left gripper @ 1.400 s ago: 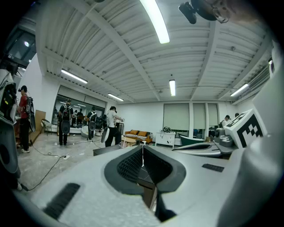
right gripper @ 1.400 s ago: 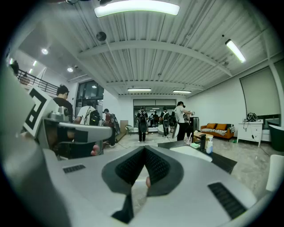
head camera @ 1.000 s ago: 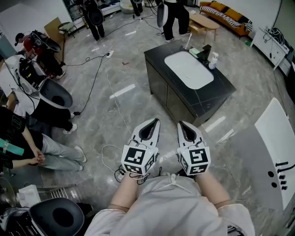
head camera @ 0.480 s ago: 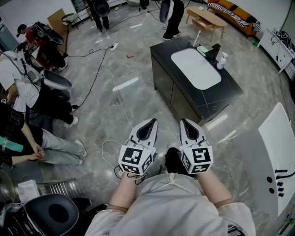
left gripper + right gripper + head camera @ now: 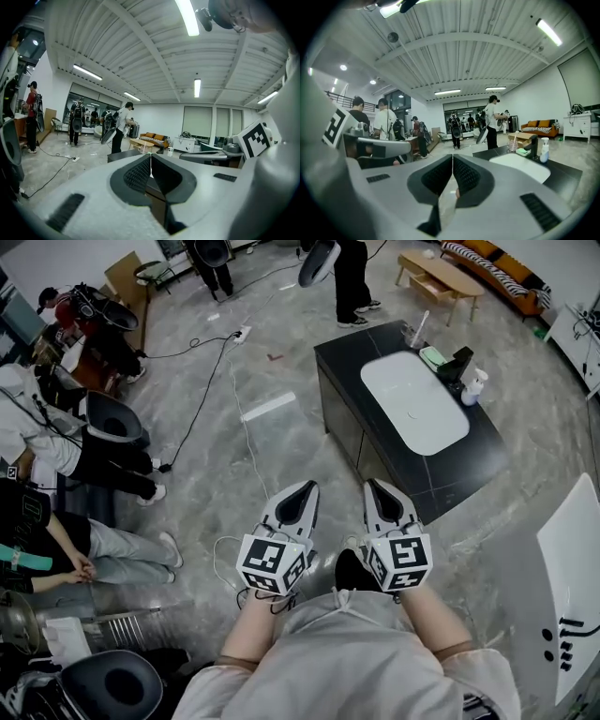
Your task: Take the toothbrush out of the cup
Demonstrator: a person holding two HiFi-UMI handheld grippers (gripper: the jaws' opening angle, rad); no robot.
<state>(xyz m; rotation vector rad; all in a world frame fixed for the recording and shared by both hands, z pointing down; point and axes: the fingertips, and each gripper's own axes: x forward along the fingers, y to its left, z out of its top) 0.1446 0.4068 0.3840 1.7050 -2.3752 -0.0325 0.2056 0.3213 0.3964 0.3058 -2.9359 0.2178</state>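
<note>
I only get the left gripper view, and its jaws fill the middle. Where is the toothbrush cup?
Observer: The head view shows the cup at the far corner of a black counter, with the toothbrush standing in it.
Operator: And the other hand's tool?
Observer: The right gripper has its jaws together, nothing between them.
Operator: What's in that counter?
Observer: A white basin, set into its top.

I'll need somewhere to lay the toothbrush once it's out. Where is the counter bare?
Bare: the near end of the counter, this side of the basin, and the strip along the basin's left. Crowded: the far-right corner, holding cup, green dish, tap and pump bottle.
</note>
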